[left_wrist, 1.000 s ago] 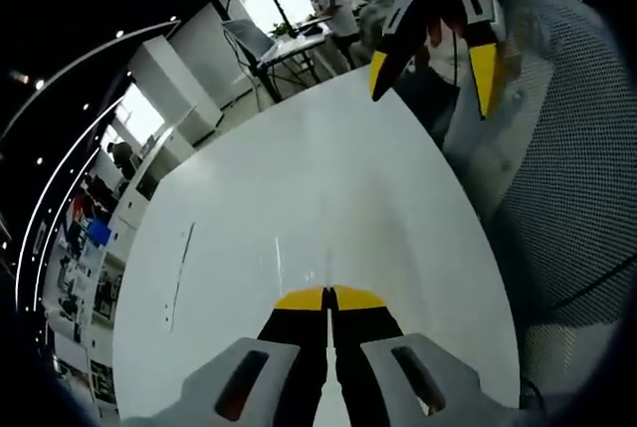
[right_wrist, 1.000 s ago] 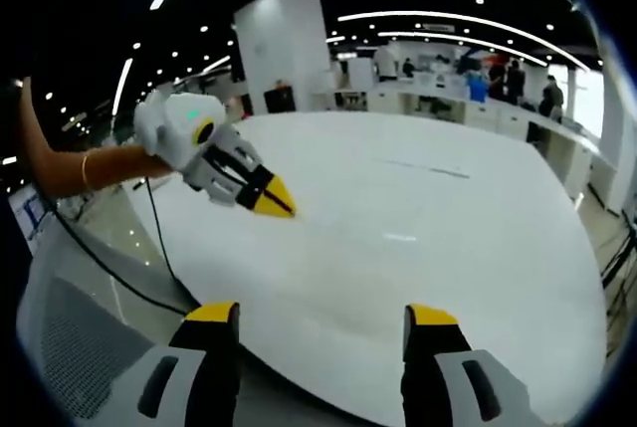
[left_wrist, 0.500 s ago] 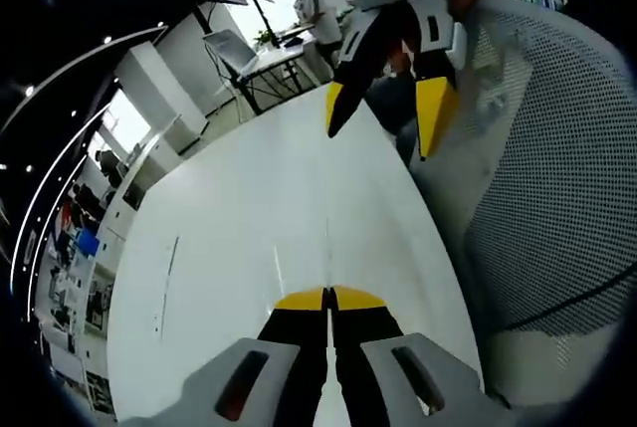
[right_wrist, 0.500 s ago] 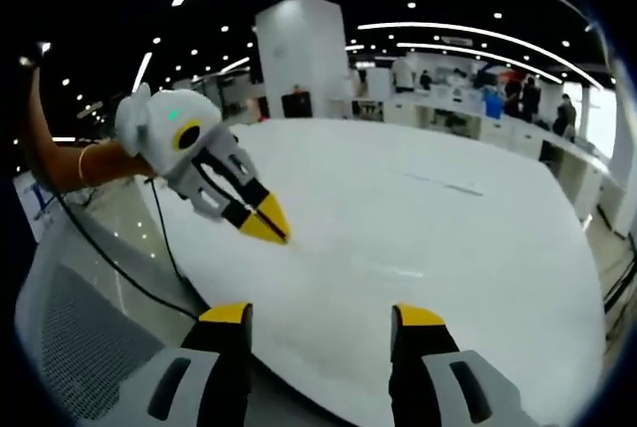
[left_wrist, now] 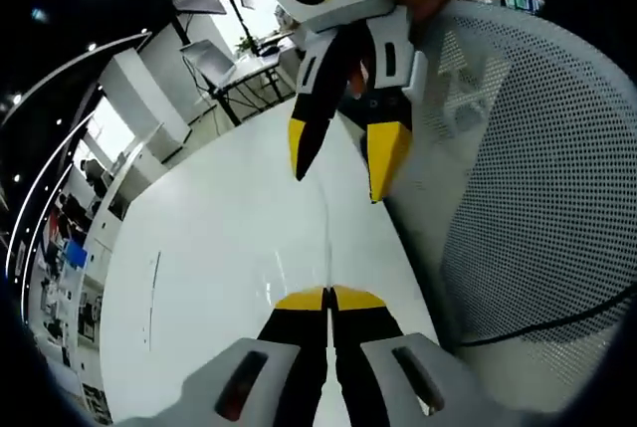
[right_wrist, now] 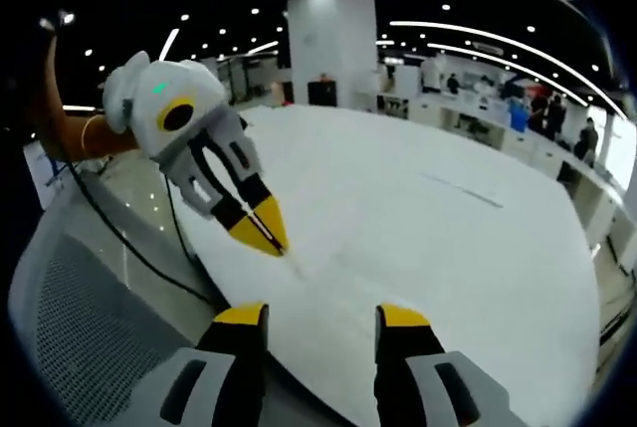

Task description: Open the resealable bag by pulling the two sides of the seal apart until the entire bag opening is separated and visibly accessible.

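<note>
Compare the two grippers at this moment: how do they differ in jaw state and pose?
The left gripper has its jaws pressed together; the right gripper has its jaws apart. The left gripper's tips sit low against the white table; the right gripper's tips hang above the table edge. Both have yellow tips.

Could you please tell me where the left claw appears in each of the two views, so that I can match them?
Left gripper view: the yellow-tipped black left claw rises from the bottom centre, jaws shut.
Right gripper view: it is left of centre, pointing down at the white table.
Shared landmark: the white mesh chair back, on the right there, sits lower left here.
</note>
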Motion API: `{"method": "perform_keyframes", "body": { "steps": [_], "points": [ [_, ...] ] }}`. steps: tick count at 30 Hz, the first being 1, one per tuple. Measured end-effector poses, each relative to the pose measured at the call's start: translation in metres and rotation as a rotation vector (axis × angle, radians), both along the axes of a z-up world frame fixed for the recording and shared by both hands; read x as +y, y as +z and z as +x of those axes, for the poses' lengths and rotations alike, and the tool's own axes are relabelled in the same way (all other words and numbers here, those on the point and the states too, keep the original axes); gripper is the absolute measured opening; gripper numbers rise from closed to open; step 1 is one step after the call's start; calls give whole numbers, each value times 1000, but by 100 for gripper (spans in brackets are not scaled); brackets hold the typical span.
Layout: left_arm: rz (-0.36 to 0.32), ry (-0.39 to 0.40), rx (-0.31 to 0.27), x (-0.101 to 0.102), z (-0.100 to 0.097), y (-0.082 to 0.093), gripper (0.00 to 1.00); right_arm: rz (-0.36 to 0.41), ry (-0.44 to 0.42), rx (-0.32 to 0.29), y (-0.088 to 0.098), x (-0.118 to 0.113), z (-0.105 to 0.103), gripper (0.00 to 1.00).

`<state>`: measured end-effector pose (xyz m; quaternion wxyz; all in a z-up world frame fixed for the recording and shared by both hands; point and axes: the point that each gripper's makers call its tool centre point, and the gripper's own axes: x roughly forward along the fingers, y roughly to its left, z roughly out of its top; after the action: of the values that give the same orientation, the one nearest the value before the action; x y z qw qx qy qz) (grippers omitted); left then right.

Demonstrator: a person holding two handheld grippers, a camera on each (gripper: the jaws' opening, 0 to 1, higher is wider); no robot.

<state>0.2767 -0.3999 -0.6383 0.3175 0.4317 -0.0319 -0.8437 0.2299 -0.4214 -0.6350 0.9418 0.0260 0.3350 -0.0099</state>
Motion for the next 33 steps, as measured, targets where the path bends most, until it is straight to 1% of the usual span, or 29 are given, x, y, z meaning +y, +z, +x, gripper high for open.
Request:
{"method": "perform_keyframes", "body": {
  "steps": [3, 5, 6, 8, 9, 11, 13, 16, 18, 21, 23, 25, 27, 28, 30, 33],
  "points": [
    [4, -7, 3, 3, -4, 2, 0, -24, 32, 23, -3, 3, 0, 38],
    [30, -12, -14, 7, -6, 0, 0, -27, 68, 42, -6, 9, -1, 37],
    [32, -10, -23, 8, -6, 0, 0, -31, 89, 52, -8, 13, -1, 36],
    [39, -21, -20, 12, -12, 1, 0, -56, 162, 84, -13, 23, -1, 33],
    [41, -27, -2, 14, -16, 3, 0, -68, 186, 99, -15, 25, -2, 31],
    [44, -33, 10, 16, -21, 4, 0, -107, 227, 122, -18, 29, -3, 29],
    [39, -45, 5, 18, -24, 6, 0, -153, 258, 120, -16, 29, -2, 29],
    [35, -49, 26, 18, -28, 10, 0, -139, 261, 110, -15, 31, -1, 27],
    [38, -49, 47, 19, -32, 12, 0, -125, 265, 111, -16, 33, -2, 23],
    [43, -50, 46, 20, -33, 11, 0, -138, 267, 107, -14, 32, -1, 21],
    [48, -48, 47, 21, -34, 9, 0, -137, 268, 100, -14, 31, 0, 18],
    [54, -47, 56, 22, -36, 8, 0, -136, 272, 100, -14, 32, 0, 12],
    [60, -47, 63, 24, -37, 8, 0, -140, 289, 99, -13, 34, 0, 8],
    [64, -46, 64, 24, -37, 7, 0, -153, 304, 93, -12, 36, 1, 6],
    [60, -36, 57, 23, -37, 7, 0, -154, 322, 95, -12, 39, 1, 1],
    [62, -29, 76, 23, -38, 8, 0, -155, 338, 112, -15, 40, -1, 0]
  ]
}}
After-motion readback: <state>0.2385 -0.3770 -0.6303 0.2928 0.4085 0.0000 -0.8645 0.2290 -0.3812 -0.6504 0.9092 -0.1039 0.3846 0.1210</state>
